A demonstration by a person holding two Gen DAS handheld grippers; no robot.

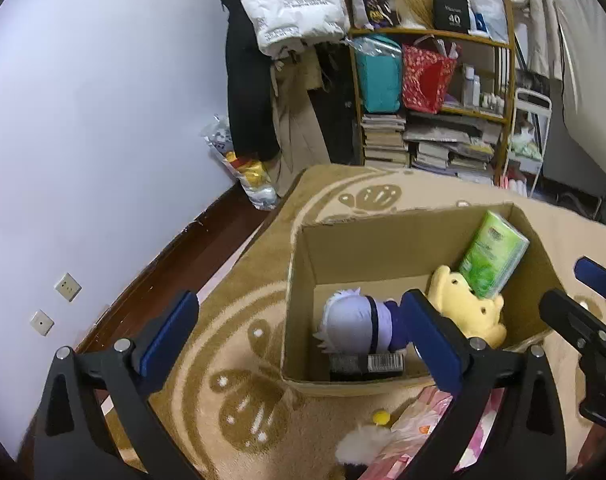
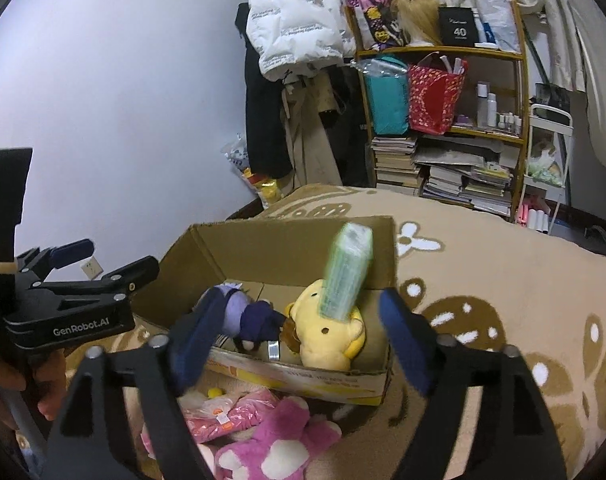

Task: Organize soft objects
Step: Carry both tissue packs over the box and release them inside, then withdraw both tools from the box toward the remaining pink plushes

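Observation:
An open cardboard box [image 1: 343, 256] [image 2: 287, 256] stands on the patterned rug. Inside lie a purple-haired doll [image 1: 357, 326] [image 2: 247, 316], a yellow bear plush [image 1: 469, 306] [image 2: 329, 336] and a green tissue pack [image 1: 495, 256] [image 2: 347, 272], blurred in the right wrist view and leaning on the bear. My left gripper [image 1: 299, 340] is open and empty over the box's near left side. My right gripper [image 2: 299, 340] is open and empty just above the box's near edge. A pink plush [image 2: 275, 440] and a pink plastic-wrapped bundle [image 2: 223, 416] [image 1: 427, 432] lie in front of the box.
A white fluffy toy with a yellow ball [image 1: 363, 440] lies by the box. A wooden shelf [image 1: 435, 80] with bags, books and bottles stands at the back, beside hanging coats [image 1: 291, 12]. A white wall [image 1: 103, 120] and dark floor strip run along the left.

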